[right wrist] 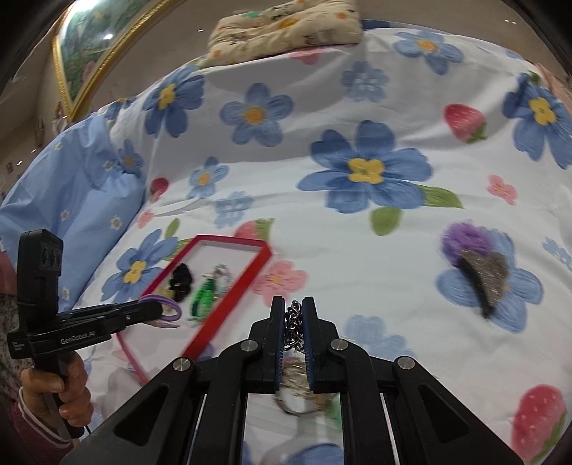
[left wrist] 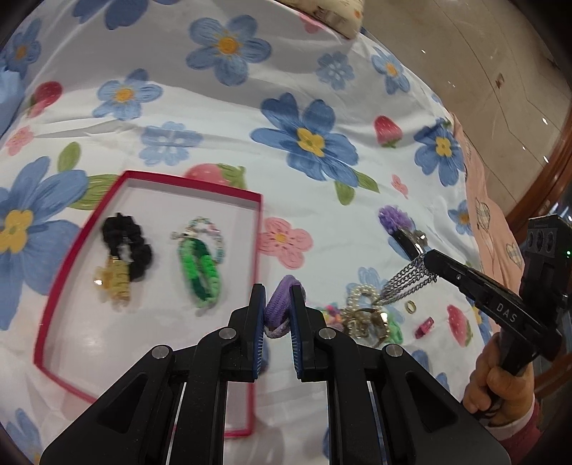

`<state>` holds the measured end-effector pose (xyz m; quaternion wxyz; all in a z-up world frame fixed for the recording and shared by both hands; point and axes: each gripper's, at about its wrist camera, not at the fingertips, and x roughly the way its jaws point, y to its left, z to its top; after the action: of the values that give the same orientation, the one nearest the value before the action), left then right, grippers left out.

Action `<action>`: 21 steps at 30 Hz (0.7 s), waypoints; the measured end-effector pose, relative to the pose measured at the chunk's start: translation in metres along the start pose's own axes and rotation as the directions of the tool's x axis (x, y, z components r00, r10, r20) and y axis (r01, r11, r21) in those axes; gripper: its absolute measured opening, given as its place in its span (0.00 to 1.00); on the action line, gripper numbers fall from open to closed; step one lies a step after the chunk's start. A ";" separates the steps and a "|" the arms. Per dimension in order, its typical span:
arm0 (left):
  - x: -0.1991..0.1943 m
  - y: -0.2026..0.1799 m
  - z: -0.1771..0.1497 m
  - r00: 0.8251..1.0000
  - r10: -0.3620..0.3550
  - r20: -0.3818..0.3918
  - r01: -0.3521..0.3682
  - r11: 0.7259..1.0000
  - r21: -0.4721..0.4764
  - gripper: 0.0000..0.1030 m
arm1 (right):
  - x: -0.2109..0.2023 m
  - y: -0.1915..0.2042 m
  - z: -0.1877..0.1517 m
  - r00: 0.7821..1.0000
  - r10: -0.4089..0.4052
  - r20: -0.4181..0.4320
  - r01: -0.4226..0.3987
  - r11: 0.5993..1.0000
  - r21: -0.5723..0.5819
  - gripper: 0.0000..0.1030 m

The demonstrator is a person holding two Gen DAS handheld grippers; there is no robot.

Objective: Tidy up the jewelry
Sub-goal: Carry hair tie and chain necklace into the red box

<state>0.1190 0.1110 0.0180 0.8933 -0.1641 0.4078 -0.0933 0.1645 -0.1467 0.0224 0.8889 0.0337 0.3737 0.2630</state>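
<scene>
My left gripper point(left wrist: 278, 297) is shut on a purple hair tie point(left wrist: 279, 307), held just right of the red-rimmed box point(left wrist: 46, 311). The box holds a black scrunchie point(left wrist: 125, 243), a yellow claw clip point(left wrist: 112, 282) and a green bracelet point(left wrist: 202, 273). My right gripper point(right wrist: 294, 308) is shut on a silver chain point(right wrist: 294, 327), lifted above a pile of loose jewelry point(left wrist: 364, 316) with a pearl piece. In the left wrist view the chain point(left wrist: 407, 282) hangs from the right gripper point(left wrist: 429, 259). In the right wrist view the left gripper point(right wrist: 157, 309) holds the hair tie point(right wrist: 169, 311) beside the box point(right wrist: 228, 297).
A purple pom-pom hair clip point(right wrist: 475, 264) lies on the floral bedsheet point(right wrist: 321, 107), right of the pile. A gold ring point(left wrist: 410, 307) and a small pink clip point(left wrist: 423, 327) lie near the pile. A pillow point(right wrist: 286, 28) sits at the far edge.
</scene>
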 end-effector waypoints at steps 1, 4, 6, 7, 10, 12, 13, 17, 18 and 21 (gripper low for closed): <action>-0.003 0.005 0.000 1.000 0.007 0.006 -0.007 1.000 -0.008 0.11 | 0.003 0.007 0.002 1.000 0.013 -0.001 -0.013 1.000 -0.009 0.09; -0.010 0.017 0.001 1.000 0.021 0.018 -0.021 0.999 -0.029 0.11 | 0.010 0.028 0.007 0.999 0.047 -0.003 -0.048 0.998 -0.034 0.09; -0.014 0.027 0.001 0.999 0.035 0.026 -0.034 0.998 -0.045 0.11 | 0.014 0.039 0.009 0.998 0.067 -0.005 -0.067 0.997 -0.046 0.09; -0.015 0.032 0.001 0.999 0.041 0.027 -0.039 0.998 -0.053 0.11 | 0.016 0.047 0.011 0.997 0.081 -0.007 -0.081 0.995 -0.056 0.09; -0.018 0.044 0.000 0.998 0.057 0.030 -0.055 0.996 -0.072 0.11 | 0.025 0.067 0.016 0.993 0.116 -0.013 -0.117 0.990 -0.080 0.09; -0.020 0.052 -0.001 0.997 0.067 0.031 -0.064 0.994 -0.085 0.11 | 0.030 0.077 0.019 0.991 0.133 -0.018 -0.134 0.987 -0.090 0.09; -0.021 0.058 -0.001 0.997 0.074 0.031 -0.071 0.993 -0.093 0.11 | 0.034 0.083 0.021 0.990 0.142 -0.020 -0.143 0.985 -0.096 0.09; -0.020 0.075 -0.002 0.995 0.096 0.027 -0.092 0.989 -0.119 0.11 | 0.045 0.102 0.026 0.983 0.180 -0.029 -0.182 0.978 -0.106 0.09; -0.019 0.080 -0.003 0.995 0.099 0.025 -0.095 0.987 -0.126 0.11 | 0.048 0.109 0.028 0.981 0.189 -0.031 -0.192 0.975 -0.112 0.09; -0.016 0.093 -0.005 0.994 0.106 0.012 -0.103 0.983 -0.150 0.11 | 0.059 0.123 0.030 0.976 0.214 -0.046 -0.218 0.968 -0.123 0.09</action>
<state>0.1078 0.2007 -0.0087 0.8862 -0.2099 0.4128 -0.0140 0.1649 -0.0082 0.0374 0.8492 0.0133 0.3646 0.3817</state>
